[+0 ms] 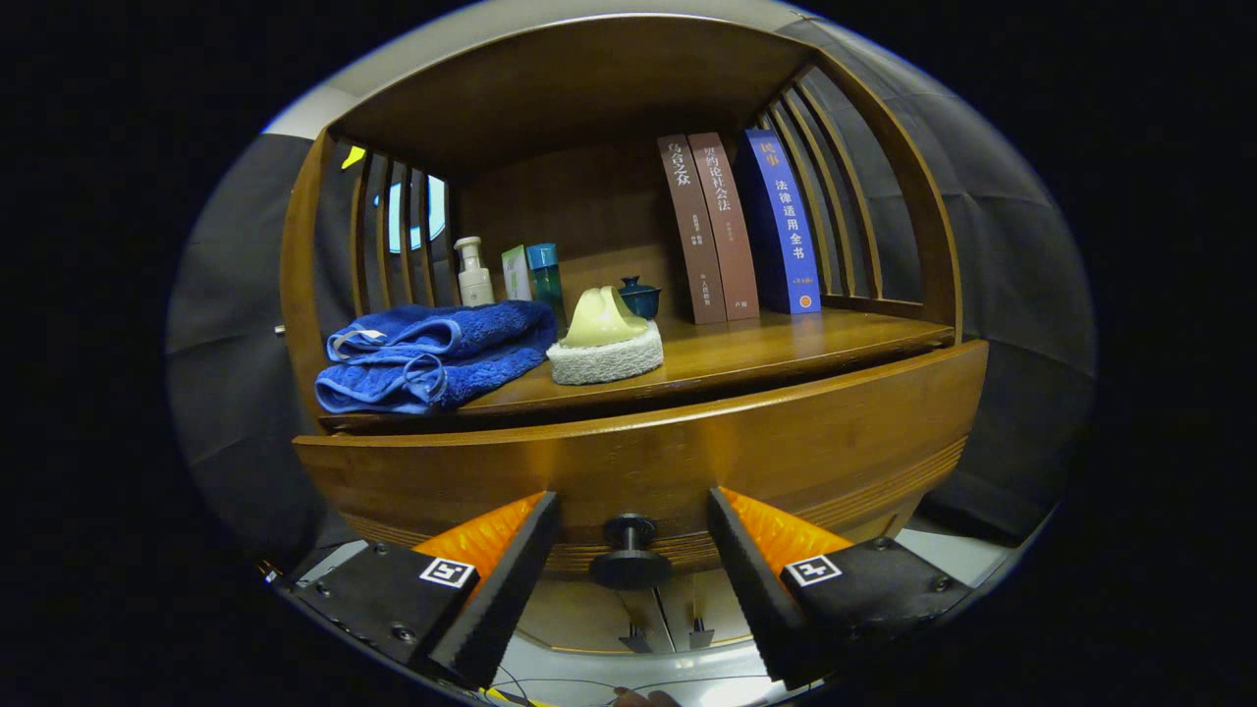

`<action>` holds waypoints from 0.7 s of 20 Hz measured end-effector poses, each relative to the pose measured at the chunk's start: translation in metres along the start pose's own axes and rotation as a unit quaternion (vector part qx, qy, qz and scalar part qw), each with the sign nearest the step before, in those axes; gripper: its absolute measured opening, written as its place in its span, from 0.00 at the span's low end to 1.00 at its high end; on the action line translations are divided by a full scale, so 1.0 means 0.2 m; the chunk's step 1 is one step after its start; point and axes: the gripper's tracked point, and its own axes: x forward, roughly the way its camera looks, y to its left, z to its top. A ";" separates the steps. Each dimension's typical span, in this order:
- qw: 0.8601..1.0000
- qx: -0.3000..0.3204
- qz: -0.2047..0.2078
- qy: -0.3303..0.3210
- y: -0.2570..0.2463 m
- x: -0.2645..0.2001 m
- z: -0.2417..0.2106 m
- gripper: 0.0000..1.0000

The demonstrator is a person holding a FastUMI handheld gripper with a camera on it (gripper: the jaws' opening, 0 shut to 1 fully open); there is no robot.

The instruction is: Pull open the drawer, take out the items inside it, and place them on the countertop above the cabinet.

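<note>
The wooden drawer front (687,452) stretches across just ahead of my fingers, below the countertop (786,344). Its dark round knob (629,552) sits between my two fingers, with a gap on each side. My gripper (633,511) is open, neither finger touching the knob. The drawer's inside is hidden behind its front. On the countertop lie a folded blue towel (432,355) at the left and a pale yellow-green scrubber on a white sponge pad (605,339) beside it.
At the back of the shelf stand a pump bottle (473,272), a small box (517,272), a teal bottle (545,275), a dark lidded cup (639,295) and three upright books (737,226). Slatted wooden sides (393,236) close the shelf left and right.
</note>
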 end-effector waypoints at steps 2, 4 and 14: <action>1.000 -0.002 0.000 -0.003 0.00 0.03 0.01 0.99; 1.000 -0.004 -0.001 -0.002 0.00 0.05 0.01 0.99; 1.000 -0.013 -0.005 0.006 -0.02 0.09 0.01 0.99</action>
